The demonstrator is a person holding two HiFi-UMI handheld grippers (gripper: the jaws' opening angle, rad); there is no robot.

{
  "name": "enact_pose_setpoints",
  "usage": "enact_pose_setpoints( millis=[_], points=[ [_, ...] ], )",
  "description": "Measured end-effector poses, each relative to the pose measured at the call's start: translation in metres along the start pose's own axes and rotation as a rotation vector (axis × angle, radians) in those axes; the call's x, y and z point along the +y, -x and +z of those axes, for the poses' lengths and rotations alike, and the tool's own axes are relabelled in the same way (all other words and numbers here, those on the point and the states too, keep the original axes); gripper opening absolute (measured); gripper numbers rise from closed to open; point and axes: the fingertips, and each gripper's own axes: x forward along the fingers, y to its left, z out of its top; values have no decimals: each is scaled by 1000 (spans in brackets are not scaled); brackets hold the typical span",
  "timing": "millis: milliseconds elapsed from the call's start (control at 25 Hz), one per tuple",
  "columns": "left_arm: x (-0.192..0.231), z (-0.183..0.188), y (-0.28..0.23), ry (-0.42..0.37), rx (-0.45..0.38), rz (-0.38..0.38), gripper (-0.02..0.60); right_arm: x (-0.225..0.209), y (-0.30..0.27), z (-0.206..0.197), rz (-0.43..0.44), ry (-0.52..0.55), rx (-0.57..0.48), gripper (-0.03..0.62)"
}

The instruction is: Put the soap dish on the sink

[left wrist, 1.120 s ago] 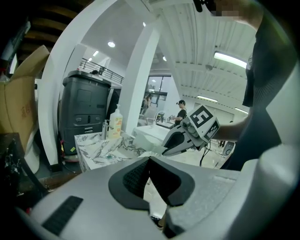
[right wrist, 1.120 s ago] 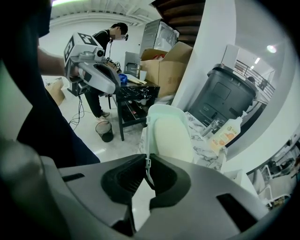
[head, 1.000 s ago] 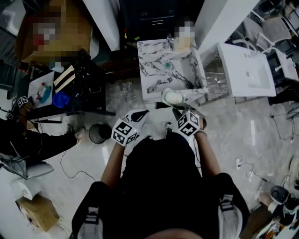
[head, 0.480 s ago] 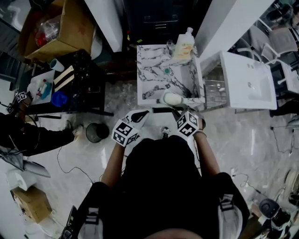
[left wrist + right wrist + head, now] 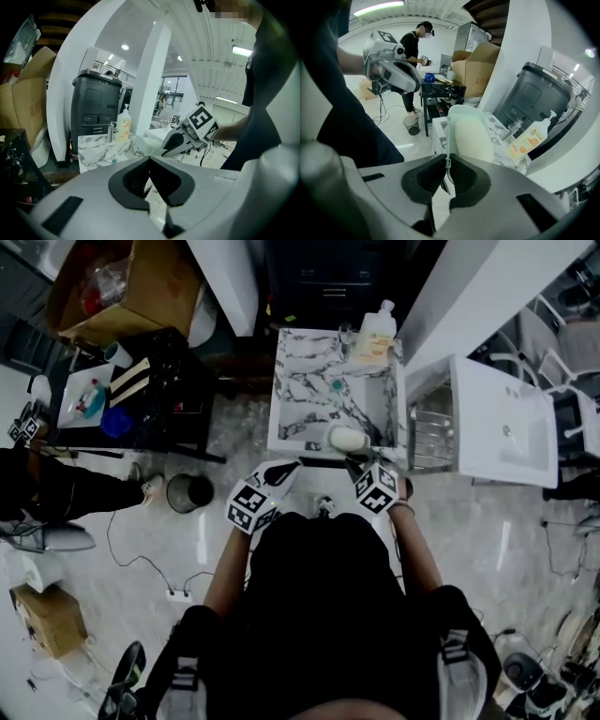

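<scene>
While pinching the soap dish (image 5: 471,133) by its rim in the right gripper (image 5: 447,165), hanging at the near edge of the marble sink (image 5: 300,395), facing bare top up to the bottle (image 5: 377,332). Holding the left gripper (image 5: 150,160) pressed together, empty, just left.

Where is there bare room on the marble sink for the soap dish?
Bare: the left half of the sink, from its left rim to the drain, front to back. Crowded: back right corner, with faucet and soap bottle. The soap dish, in the right gripper, is over the front right edge.
</scene>
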Motion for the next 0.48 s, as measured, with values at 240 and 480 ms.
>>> enact_pose_setpoints(
  millis=[240, 480],
  points=[
    [-8, 4, -16, 12, -5, 43, -2, -12, -1, -13, 33, 33, -13, 17],
    [-13, 1, -17, 12, 10, 74, -2, -17, -5, -15, 51, 59, -33, 17]
  ],
)
